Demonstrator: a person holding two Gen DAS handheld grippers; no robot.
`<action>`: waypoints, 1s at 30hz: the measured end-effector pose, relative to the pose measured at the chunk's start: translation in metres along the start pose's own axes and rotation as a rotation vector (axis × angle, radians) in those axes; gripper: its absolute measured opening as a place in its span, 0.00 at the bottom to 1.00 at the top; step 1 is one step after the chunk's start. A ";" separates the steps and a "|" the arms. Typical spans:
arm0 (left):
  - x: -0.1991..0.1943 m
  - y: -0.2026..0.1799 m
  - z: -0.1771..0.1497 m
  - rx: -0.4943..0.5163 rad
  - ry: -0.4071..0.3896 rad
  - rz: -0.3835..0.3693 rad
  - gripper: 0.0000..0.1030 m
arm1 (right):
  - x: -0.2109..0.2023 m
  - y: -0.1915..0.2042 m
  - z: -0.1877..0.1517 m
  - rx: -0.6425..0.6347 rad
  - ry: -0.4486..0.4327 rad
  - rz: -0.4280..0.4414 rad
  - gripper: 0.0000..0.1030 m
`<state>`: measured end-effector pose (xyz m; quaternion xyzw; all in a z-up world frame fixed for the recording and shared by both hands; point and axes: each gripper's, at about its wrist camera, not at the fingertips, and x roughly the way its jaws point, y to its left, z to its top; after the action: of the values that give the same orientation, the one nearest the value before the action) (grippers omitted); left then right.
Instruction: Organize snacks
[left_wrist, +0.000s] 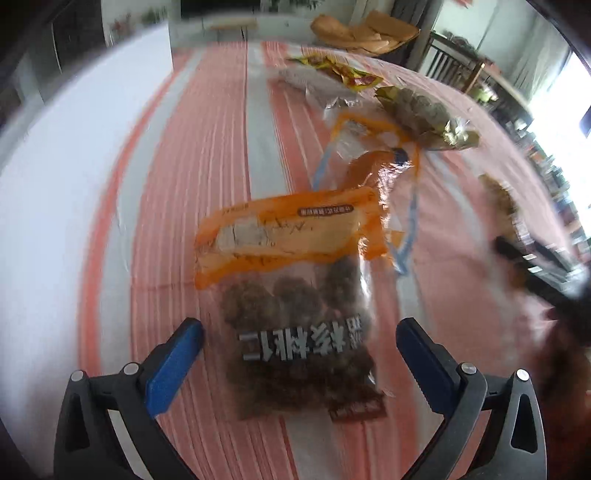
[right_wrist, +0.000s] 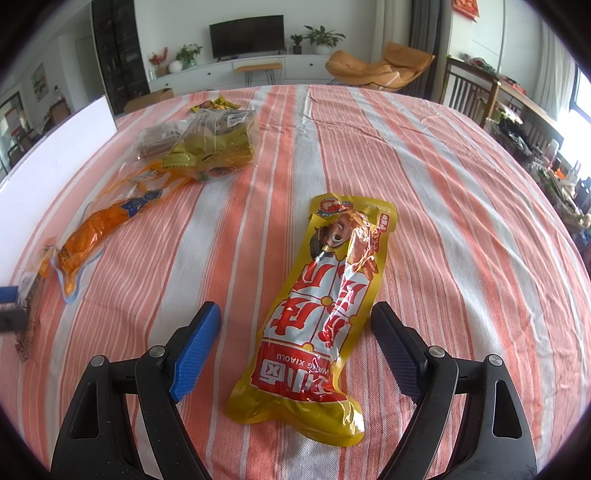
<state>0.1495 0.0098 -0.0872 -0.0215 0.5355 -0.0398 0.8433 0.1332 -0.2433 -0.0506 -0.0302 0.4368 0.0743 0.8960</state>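
Observation:
A clear bag of walnut kernels (left_wrist: 288, 236) with an orange top lies flat on the striped tablecloth. My left gripper (left_wrist: 299, 325) hangs over it, open wide, with a blue pad on either side of the bag and neither one touching it. In the right wrist view a long yellow snack pack (right_wrist: 332, 258) with red and white print lies on the cloth. My right gripper (right_wrist: 295, 308) stands open around its lower half, clear of its sides. The walnut bag (right_wrist: 27, 295) shows only as a sliver at that view's left edge.
Behind the walnut bag lie an orange and blue pack (right_wrist: 99, 225), a gold-green pack (right_wrist: 218, 144), a clear pack (right_wrist: 159, 140) and a small yellow one (right_wrist: 214, 105). A white board (right_wrist: 55, 155) stands along the left. The striped cloth (right_wrist: 443, 184) spreads bare to the right.

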 end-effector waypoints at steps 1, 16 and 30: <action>0.003 -0.005 -0.002 0.026 -0.015 0.054 1.00 | 0.000 0.000 0.000 0.000 0.000 0.000 0.84; -0.008 0.001 -0.025 0.044 -0.165 0.052 1.00 | 0.000 0.000 0.000 -0.001 0.000 -0.001 0.84; -0.007 0.000 -0.025 0.043 -0.166 0.054 1.00 | 0.000 0.000 0.000 -0.001 0.000 -0.001 0.84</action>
<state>0.1242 0.0105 -0.0909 0.0079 0.4633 -0.0269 0.8857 0.1329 -0.2430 -0.0506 -0.0310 0.4367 0.0740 0.8960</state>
